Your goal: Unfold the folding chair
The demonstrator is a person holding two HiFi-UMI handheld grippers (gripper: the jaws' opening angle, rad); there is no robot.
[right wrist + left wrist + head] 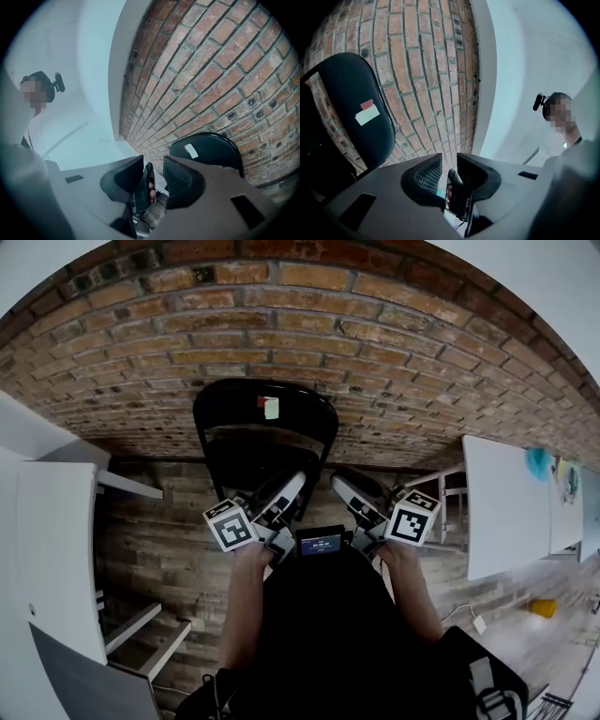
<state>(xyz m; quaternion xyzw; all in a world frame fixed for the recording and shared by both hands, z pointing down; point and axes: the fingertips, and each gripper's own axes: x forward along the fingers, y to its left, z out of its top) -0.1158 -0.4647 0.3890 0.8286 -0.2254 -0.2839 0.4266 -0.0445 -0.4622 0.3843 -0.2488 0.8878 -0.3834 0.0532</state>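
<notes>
Folding chair [265,427]: backed against the brick wall [375,334], likely parked there
Left gripper [449,157]: back from the wall, jaws narrowly apart, empty
Right gripper [153,159]: likewise, jaws part-spread, empty, seemingly poised to reach

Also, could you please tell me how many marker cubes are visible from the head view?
2: the left cube sits lower centre-left, the right cube centre-right, both in front of the folding chair; none looks hidden.
</notes>
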